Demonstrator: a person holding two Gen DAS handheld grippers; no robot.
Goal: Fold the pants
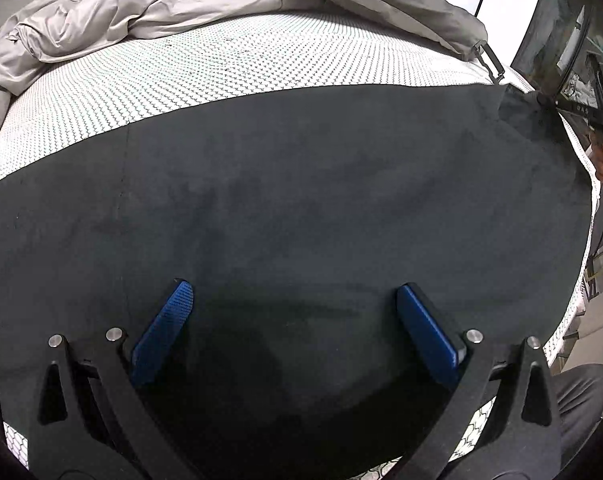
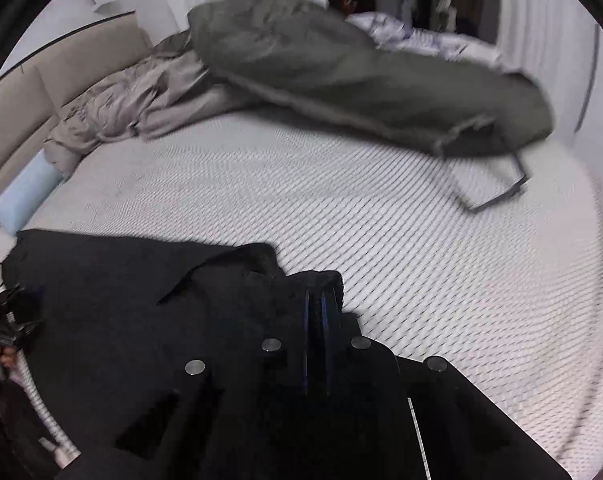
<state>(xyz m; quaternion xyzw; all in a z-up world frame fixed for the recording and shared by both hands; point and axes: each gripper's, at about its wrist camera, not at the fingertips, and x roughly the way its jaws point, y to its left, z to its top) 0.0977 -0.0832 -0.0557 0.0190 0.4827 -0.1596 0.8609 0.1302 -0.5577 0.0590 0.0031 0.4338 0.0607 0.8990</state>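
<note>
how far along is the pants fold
Done: the black pants lie spread flat on the mattress. In hand: the right gripper has its jaws shut on a pants corner; the left gripper hangs open over the cloth. Left: no finished fold shows yet.

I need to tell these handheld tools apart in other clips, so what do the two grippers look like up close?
The left gripper has black angular linkage arms with triangular cut-outs and round silver pivot pins, ending in blue textured finger pads. The right gripper shows the same black plates and silver pins, its blue pads seen only as thin edges. A thin white line runs along its black body.
</note>
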